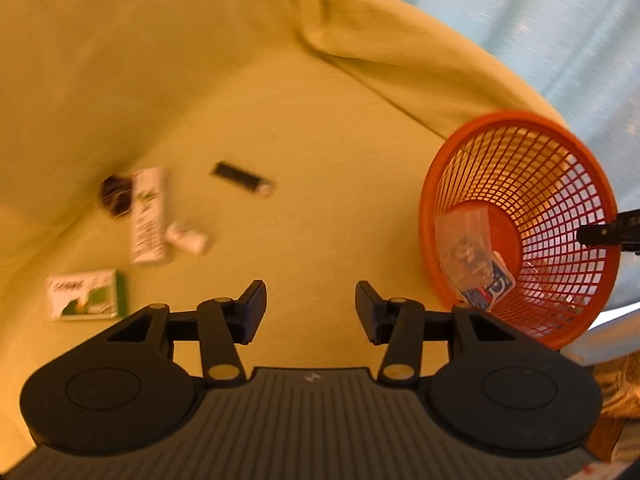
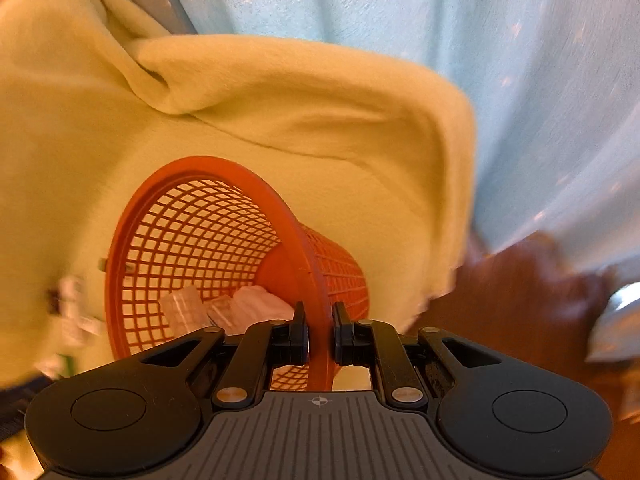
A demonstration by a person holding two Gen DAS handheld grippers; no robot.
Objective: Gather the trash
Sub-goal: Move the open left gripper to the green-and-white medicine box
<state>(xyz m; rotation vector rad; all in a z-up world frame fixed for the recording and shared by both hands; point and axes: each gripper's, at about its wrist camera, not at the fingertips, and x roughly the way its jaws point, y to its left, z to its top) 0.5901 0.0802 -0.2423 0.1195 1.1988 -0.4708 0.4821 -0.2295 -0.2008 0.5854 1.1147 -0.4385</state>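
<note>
There is one orange basket (image 1: 520,224), and it is tipped over on the yellow blanket (image 1: 280,100). The right gripper (image 2: 320,334) has its two fingers pinched on the basket's rim. The left gripper (image 1: 311,308) has its fingers wide apart and holds nothing.

Five bits of trash lie on the blanket, all well to the left of the basket: one green and white box (image 1: 86,295), one long white box (image 1: 148,216), one small white packet (image 1: 188,237), one dark clump (image 1: 116,195) and one black stick (image 1: 242,179). The writing on them is too blurry to read.

Inside the basket the left view shows one clear bag (image 1: 464,248) and one blue and white wrapper (image 1: 490,286). Its print cannot be read.

Only the right view shows the pinch on the rim, a pink crumpled piece (image 2: 260,300) in the basket, and a brown floor (image 2: 520,300) to the right of the basket. A pale blue curtain (image 2: 400,8) hangs behind the basket.
</note>
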